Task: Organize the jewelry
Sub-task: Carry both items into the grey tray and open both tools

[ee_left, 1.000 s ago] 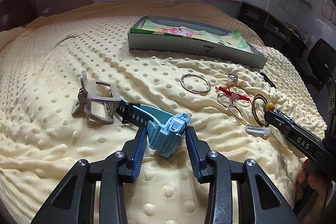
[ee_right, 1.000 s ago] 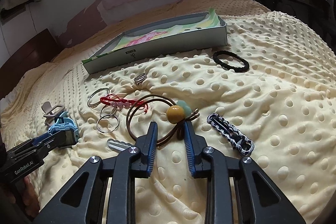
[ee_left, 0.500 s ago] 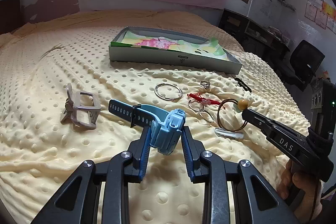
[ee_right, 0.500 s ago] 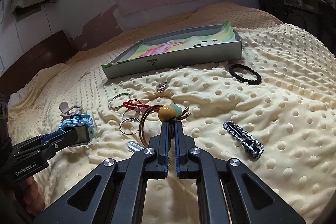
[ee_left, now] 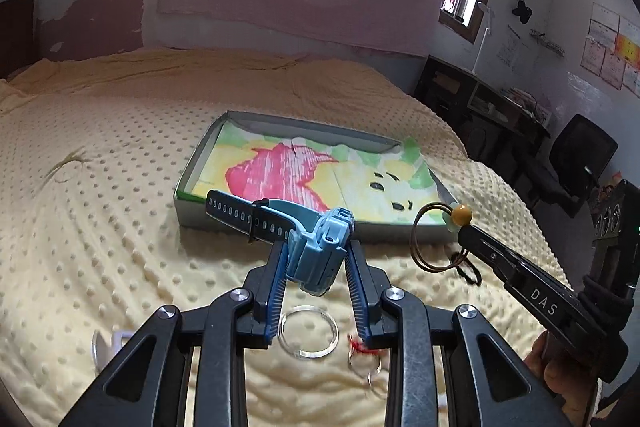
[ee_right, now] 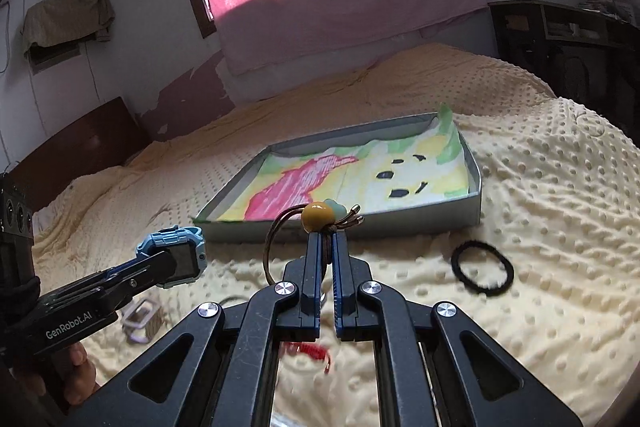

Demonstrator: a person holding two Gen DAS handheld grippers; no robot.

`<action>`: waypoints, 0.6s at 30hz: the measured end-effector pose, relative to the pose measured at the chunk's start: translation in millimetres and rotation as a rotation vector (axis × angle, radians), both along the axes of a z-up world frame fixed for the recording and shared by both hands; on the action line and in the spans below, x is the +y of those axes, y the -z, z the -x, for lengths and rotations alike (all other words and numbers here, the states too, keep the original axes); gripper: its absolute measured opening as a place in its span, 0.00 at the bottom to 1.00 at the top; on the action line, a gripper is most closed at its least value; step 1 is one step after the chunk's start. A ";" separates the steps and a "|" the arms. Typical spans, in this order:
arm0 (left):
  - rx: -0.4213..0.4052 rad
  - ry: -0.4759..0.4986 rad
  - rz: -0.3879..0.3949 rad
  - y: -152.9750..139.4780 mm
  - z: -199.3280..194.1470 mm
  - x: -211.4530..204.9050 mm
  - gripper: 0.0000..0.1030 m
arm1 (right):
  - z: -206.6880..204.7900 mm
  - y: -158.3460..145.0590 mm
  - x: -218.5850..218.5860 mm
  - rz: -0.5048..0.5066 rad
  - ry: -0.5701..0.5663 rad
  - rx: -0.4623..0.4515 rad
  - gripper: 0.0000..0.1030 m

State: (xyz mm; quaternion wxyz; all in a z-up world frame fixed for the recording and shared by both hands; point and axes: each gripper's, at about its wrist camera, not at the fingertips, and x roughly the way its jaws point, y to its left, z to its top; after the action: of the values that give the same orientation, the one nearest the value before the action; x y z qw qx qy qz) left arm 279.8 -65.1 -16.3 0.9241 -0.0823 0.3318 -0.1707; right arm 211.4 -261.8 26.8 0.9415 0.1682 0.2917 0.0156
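Note:
My left gripper [ee_left: 316, 251] is shut on a light blue watch [ee_left: 320, 247] and holds it above the bed, just short of the grey tray [ee_left: 200, 155] lined with a coloured drawing. My right gripper [ee_right: 326, 239] is shut on a brown hair tie with a yellow bead [ee_right: 317, 215] and holds it in the air just before the tray's [ee_right: 474, 187] near wall. The left gripper with the watch [ee_right: 176, 255] also shows in the right wrist view, and the right gripper with the hair tie [ee_left: 434, 239] in the left wrist view.
On the yellow dotted bedspread [ee_left: 100, 227] lie a clear bangle [ee_left: 307, 333], small rings with a red cord [ee_left: 362, 355], a grey clip [ee_right: 142, 317], a red bracelet [ee_right: 306, 349] and a black hair band [ee_right: 482, 269]. A desk and chair [ee_left: 576, 155] stand at the right.
Both grippers have risen off the bed and moved toward the tray, the left with the watch, the right with the hair tie. The right gripper closed on the hair tie one second ago.

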 end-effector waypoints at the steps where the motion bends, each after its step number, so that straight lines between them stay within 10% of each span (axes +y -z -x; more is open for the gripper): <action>1: -0.001 0.000 -0.002 -0.8 -12.4 -1.8 0.27 | -13.4 0.9 -3.1 0.003 0.012 0.008 0.05; 9: 0.108 0.033 -0.002 21.9 -101.5 -14.9 0.27 | -90.7 23.4 -6.9 0.069 0.042 0.140 0.05; 18: 0.165 0.038 -0.032 51.2 -111.0 -22.0 0.35 | -104.8 42.3 -8.3 0.085 0.029 0.219 0.06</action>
State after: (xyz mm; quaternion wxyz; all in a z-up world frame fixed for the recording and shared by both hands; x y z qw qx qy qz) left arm 390.7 -87.2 -67.6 0.8915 -0.0751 0.4107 -0.1755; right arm 316.1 -270.1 -15.5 0.9104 0.1330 0.3907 -0.0291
